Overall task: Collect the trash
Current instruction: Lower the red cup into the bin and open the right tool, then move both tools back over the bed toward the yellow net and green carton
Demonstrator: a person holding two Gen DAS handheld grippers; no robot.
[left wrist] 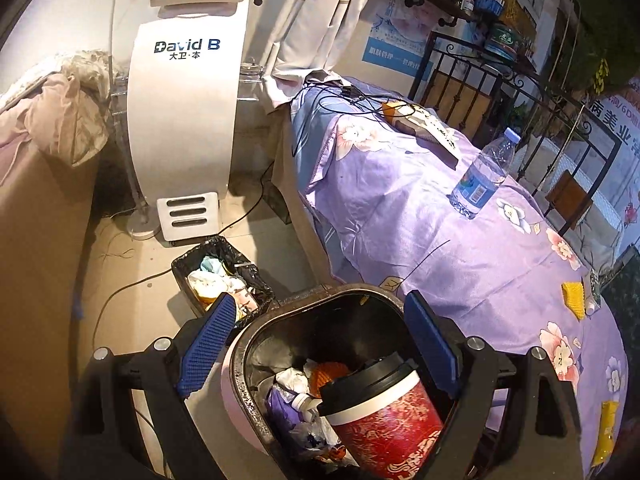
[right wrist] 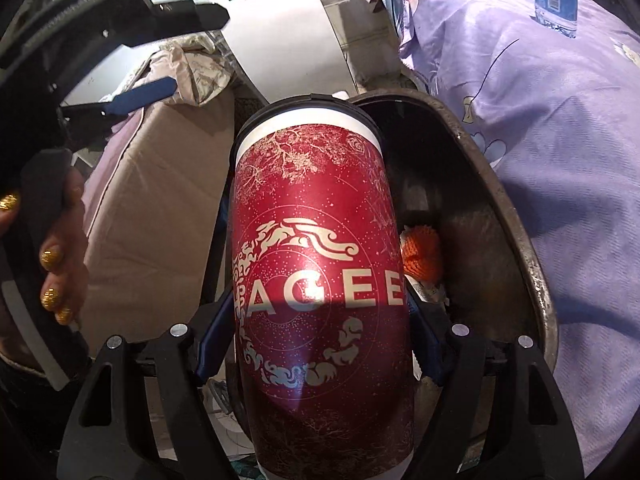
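**Red cup going into the bin**

Your right hand-held gripper [right wrist: 320, 354] is pinching the big red cup [right wrist: 320, 264] by its sides, one blue pad on each side. You hold it tipped with the black lid end leading, so it can slide into the open bin [left wrist: 240, 364] beside the bed [left wrist: 460, 240]. In the left wrist view the cup already sits partly inside the bin's mouth, on top of the trash there: crumpled white paper, something purple, and an orange thing [right wrist: 420, 252].

Your left hand-held gripper [left wrist: 318, 354] is spread wide with nothing between its blue pads [left wrist: 206, 344]. It hovers over the bin, so I think it is staying out of the cup's way.

More trash may be waiting on the bed. A water bottle [left wrist: 484, 172] stands there, and some small yellow bits lie near the edge. A second, smaller bin with a black bag [left wrist: 222, 276] sits on the floor, quite full.

Some things are hard to see. The cup fills most of the right wrist view and hides the bin's bottom. You cannot tell if the cup is empty or if it already rests on the trash. The bottle's top is cut off in that view. Your hand [right wrist: 60, 248] shows only its fingers.
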